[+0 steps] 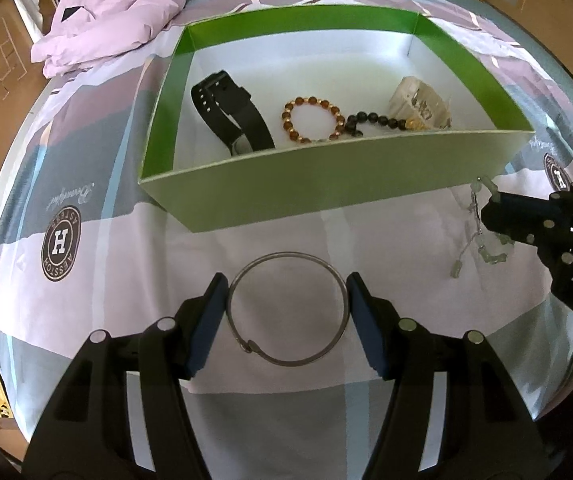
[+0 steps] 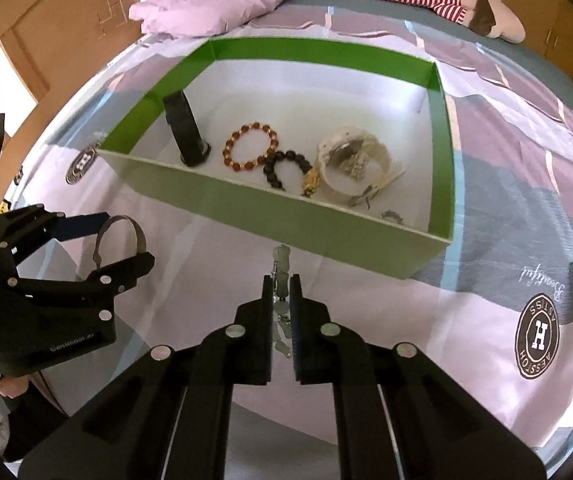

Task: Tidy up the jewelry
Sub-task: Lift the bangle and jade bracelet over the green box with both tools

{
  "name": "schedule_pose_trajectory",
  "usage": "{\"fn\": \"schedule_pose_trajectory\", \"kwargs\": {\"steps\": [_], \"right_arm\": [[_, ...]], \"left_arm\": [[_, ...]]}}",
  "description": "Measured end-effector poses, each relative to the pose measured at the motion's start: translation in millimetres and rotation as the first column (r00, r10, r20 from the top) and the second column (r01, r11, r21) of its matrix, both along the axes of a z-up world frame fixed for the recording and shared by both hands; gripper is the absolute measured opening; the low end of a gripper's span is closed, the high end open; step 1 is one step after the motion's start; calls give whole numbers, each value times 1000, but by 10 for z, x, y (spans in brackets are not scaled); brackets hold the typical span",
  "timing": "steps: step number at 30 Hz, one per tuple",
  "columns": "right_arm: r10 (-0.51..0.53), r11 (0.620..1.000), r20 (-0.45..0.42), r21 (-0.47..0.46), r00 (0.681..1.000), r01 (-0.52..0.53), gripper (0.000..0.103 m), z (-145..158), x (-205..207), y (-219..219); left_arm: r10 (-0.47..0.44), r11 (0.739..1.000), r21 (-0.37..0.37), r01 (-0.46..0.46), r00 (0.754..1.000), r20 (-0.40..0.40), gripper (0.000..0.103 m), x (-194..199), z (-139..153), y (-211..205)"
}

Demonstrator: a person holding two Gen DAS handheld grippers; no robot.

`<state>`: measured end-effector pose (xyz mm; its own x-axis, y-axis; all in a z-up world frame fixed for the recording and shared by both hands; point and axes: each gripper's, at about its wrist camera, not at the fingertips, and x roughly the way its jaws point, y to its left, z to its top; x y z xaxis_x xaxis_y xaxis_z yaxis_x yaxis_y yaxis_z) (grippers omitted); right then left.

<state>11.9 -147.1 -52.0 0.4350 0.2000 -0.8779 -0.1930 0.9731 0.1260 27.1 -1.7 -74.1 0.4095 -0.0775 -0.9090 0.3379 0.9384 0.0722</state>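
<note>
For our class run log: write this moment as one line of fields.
left claw: shut on bangle | right claw: shut on pale bead bracelet | box: watch, two bead bracelets | both pieces outside box

A bed with patchwork bedspread [image 1: 86, 128] fills the room, wooden cabinets [image 2: 86, 16], perhaps wardrobes, behind.

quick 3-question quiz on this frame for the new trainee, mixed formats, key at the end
1. True or false: the left tool holds the metal bangle across its width.
2. What does the right tool grip? A) black watch B) pale green bead chain C) amber bead bracelet
3. Fill in: the amber bead bracelet lies inside the ____ box.

Key: 1 true; 2 B, the pale green bead chain; 3 green.
</note>
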Motion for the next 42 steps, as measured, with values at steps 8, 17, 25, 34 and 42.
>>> {"fn": "schedule_pose_trajectory", "kwargs": {"steps": [8, 17, 25, 34, 42], "right_arm": [[-14, 999, 80, 48, 997, 10, 7, 242, -67, -71], [-29, 988, 260, 152, 965, -11, 7, 640, -191, -139], [-26, 986, 300, 163, 954, -24, 7, 788, -243, -99], [-31, 988, 330, 152, 943, -20, 7, 982, -78, -84], [-64, 984, 350, 178, 935, 1, 7, 1225, 360, -213]], "left_arm": [[-11, 999, -45, 13, 998, 56, 62, -35, 249, -86], [-8, 997, -75, 17, 992, 122, 62, -71, 462, -72], [-14, 996, -87, 32, 979, 201, 62, -131, 753, -52], [-30, 994, -93, 52, 974, 224, 62, -41, 998, -143], [-1, 999, -51, 17, 954, 299, 62, 446, 1256, -265]]}}
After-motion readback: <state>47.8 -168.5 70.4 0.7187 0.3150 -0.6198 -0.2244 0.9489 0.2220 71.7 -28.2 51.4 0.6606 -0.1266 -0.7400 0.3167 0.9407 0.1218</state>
